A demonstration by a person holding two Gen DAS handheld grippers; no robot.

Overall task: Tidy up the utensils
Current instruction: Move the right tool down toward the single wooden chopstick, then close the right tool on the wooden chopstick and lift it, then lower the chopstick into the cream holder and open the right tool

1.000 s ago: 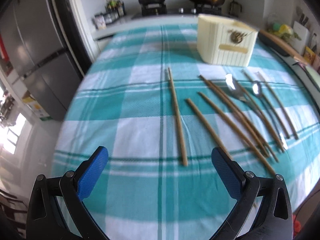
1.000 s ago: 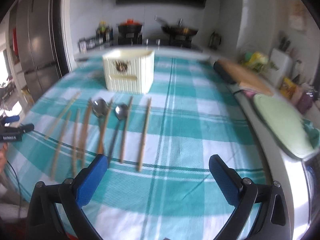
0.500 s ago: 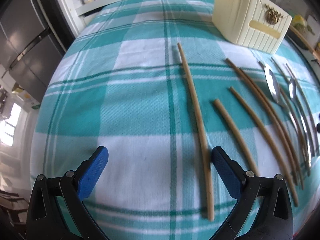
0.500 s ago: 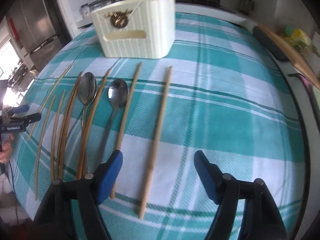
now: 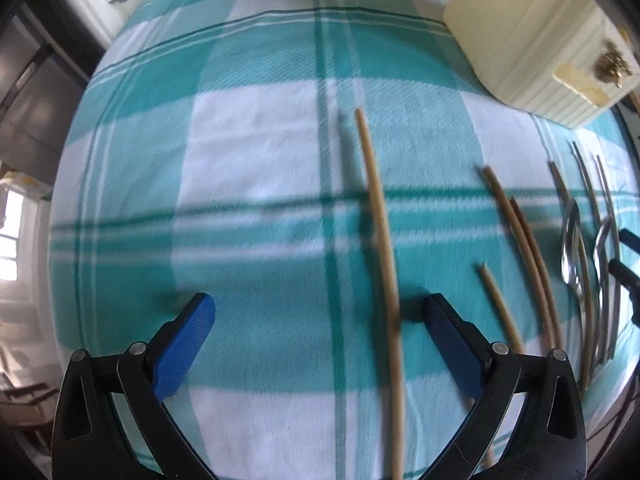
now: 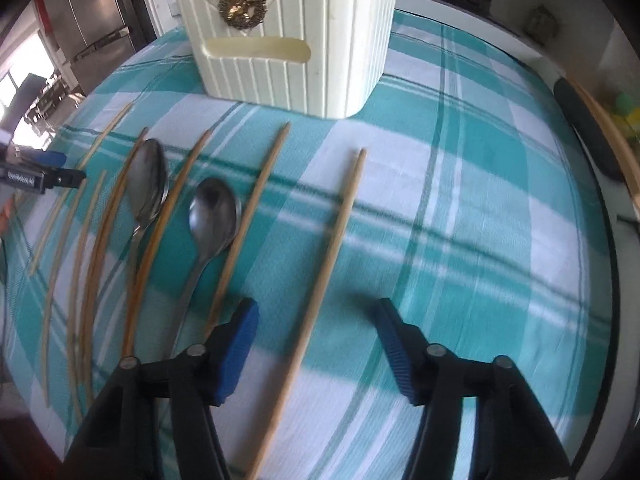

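Several wooden chopsticks and two metal spoons lie in a row on a teal checked tablecloth (image 5: pixel 256 140). In the left wrist view my left gripper (image 5: pixel 319 300) hangs open, low over the cloth. The leftmost chopstick (image 5: pixel 380 232) passes between its jaws, close to the right pad (image 5: pixel 452 344) and untouched. In the right wrist view my right gripper (image 6: pixel 316 304) straddles the rightmost chopstick (image 6: pixel 340 220). Its jaws are closing, with a gap on either side of the stick. The spoons (image 6: pixel 214 212) (image 6: pixel 148 184) lie left of it. A cream ribbed utensil holder (image 6: pixel 288 40) stands behind the row.
The other chopsticks (image 5: pixel 528 248) and spoons (image 5: pixel 572 248) crowd the space between the two grippers. A dark board (image 6: pixel 588 132) lies along the table's right edge. A refrigerator (image 6: pixel 92 12) stands beyond the far left corner, a stove with a pan behind the holder.
Both grippers have sunk toward the cloth and tilted down over the row's outer chopsticks. The right jaws have narrowed around the rightmost stick. The left jaws keep their width.
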